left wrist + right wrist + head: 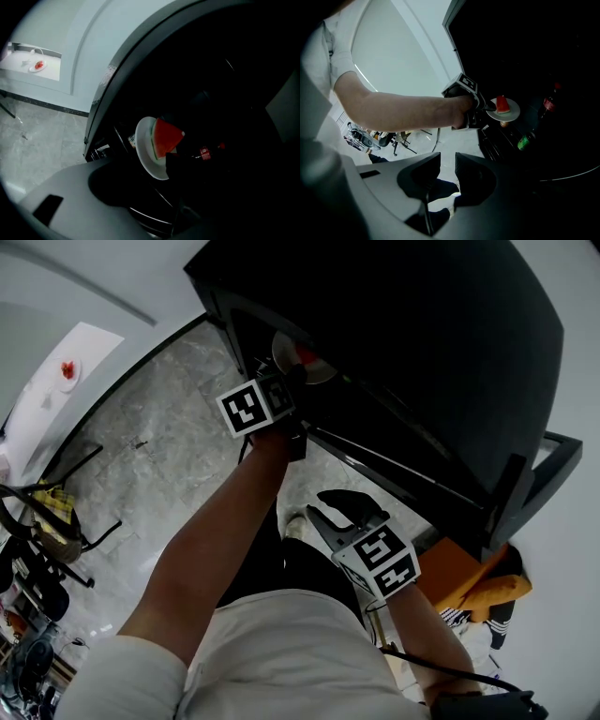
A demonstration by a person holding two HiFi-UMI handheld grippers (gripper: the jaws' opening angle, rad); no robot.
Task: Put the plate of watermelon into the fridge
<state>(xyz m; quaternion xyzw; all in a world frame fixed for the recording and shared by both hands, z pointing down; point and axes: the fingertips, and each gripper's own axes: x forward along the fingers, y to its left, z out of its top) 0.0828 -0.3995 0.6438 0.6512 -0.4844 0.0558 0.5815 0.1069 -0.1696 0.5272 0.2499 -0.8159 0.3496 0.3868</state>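
A white plate [146, 147] with a red watermelon wedge [166, 137] sits inside the dark open fridge [422, 362]. The right gripper view shows the plate [509, 112] level, over a small jar on a shelf. My left gripper [140, 174] reaches into the fridge with its jaws spread wide. The plate's near rim lies between their tips, and no pad visibly presses on it. In the head view the left gripper [281, 382] is just short of the plate [302, 357]. My right gripper [447, 159] hangs back outside the fridge, jaws a little apart with nothing between them.
A red-capped dark bottle [548, 104] and a green bottle [525, 140] stand on the fridge's shelves beside the plate. Far off, a white table holds another plate with something red [67, 369]. Black chairs [47, 521] stand on the marble floor, and an orange cloth [478, 587] lies by the fridge.
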